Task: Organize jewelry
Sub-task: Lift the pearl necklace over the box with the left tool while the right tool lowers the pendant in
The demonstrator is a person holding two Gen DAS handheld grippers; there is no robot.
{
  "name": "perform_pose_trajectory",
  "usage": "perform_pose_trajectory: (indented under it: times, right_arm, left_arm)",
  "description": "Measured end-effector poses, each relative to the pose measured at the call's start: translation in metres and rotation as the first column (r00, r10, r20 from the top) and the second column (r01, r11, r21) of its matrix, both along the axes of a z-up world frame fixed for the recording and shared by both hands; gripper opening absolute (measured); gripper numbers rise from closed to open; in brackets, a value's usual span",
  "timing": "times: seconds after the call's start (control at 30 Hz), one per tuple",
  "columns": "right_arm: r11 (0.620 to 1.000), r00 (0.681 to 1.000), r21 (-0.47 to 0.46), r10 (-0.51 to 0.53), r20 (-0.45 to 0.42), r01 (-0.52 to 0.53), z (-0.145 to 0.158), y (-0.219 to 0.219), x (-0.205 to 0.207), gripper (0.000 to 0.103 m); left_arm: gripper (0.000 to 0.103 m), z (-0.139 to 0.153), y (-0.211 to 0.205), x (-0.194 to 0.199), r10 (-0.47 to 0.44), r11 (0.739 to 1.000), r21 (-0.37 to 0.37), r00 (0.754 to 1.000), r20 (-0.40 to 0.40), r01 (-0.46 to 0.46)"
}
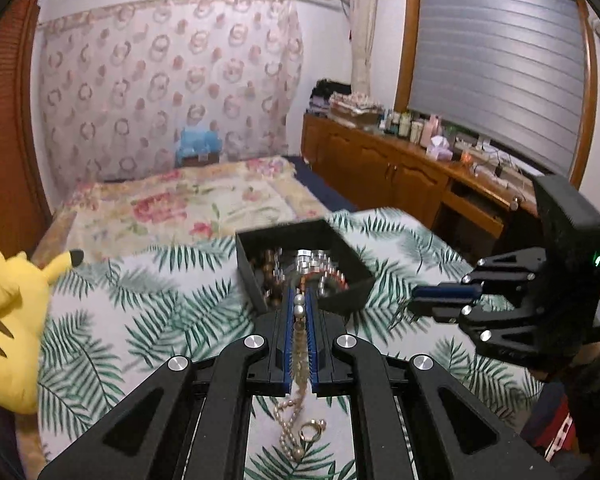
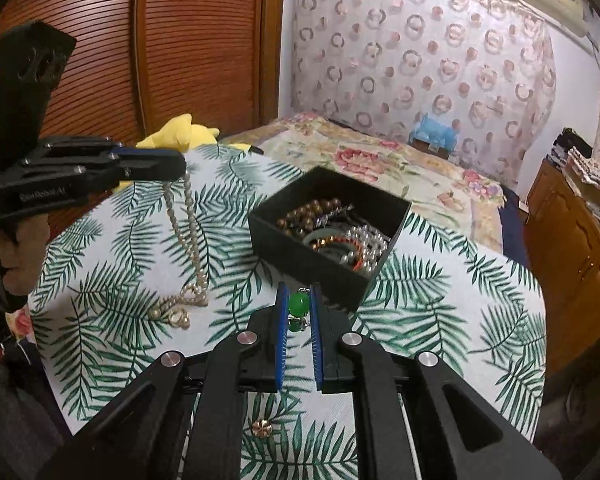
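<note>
My left gripper (image 1: 299, 300) is shut on a pearl necklace (image 1: 298, 364), lifted off the leaf-print table; in the right wrist view the necklace (image 2: 190, 236) hangs from the left gripper (image 2: 178, 168) with its clasp end resting on the cloth. A black jewelry box (image 1: 340, 280) holding several bracelets and beads sits just ahead; it also shows in the right wrist view (image 2: 300, 258). My right gripper (image 2: 299, 292) is shut on a green bead piece (image 2: 299, 305) just before the box's near wall, and it shows in the left wrist view (image 1: 416, 300).
A small gold flower earring (image 2: 260, 428) lies on the leaf-print tablecloth (image 2: 440, 300) under my right gripper. A yellow plush toy (image 1: 8, 332) sits at the table's left edge. A floral bed (image 1: 188, 200) lies beyond and a wooden cabinet (image 1: 380, 160) stands at right.
</note>
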State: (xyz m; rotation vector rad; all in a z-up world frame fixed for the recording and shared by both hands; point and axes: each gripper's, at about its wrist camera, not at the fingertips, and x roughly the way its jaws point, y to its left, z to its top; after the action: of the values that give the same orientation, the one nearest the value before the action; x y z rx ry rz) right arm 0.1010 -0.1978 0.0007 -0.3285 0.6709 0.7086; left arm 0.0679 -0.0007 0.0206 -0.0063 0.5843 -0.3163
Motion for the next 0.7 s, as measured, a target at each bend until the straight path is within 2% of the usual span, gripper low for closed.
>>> perform_pose_trajectory:
  times: [0.27,0.3,0.33,0.4,0.6,0.7]
  right_arm:
    - [1.000,1.000,0.019,-0.006,0.018,0.006,0.016,0.002,0.012,0.011]
    - [1.000,1.000,0.024,-0.008,0.019,0.008,0.019,0.002,0.015,0.004]
    - [1.000,1.000,0.027,-0.009,0.021,0.008,0.020,0.004,0.017,0.001]
    - [0.999,1.000,0.038,-0.010,0.023,0.009,0.025,0.004,0.024,0.001]
    - [0.999,1.000,0.042,-0.017,0.007,0.016,0.023,0.003,0.037,0.000]
    - [0.999,1.000,0.049,-0.014,-0.027,0.015,0.012,-0.002,0.035,0.001]
  left_arm:
    - [0.005,0.034,0.001,0.008,0.001,1.000,0.012,0.998,0.069,-0.002]
    - [0.005,0.037,0.000,0.009,-0.003,1.000,0.010,0.997,0.071,0.003]
    - [0.005,0.041,0.000,0.012,-0.007,1.000,0.008,0.997,0.072,0.007]
    - [0.005,0.048,-0.001,0.017,-0.006,1.000,0.009,0.997,0.081,0.005]
    - [0.005,0.064,-0.005,0.022,-0.011,1.000,0.011,0.994,0.108,0.009]
    - [0.005,0.067,-0.007,0.020,-0.013,1.000,0.010,0.993,0.118,0.012]
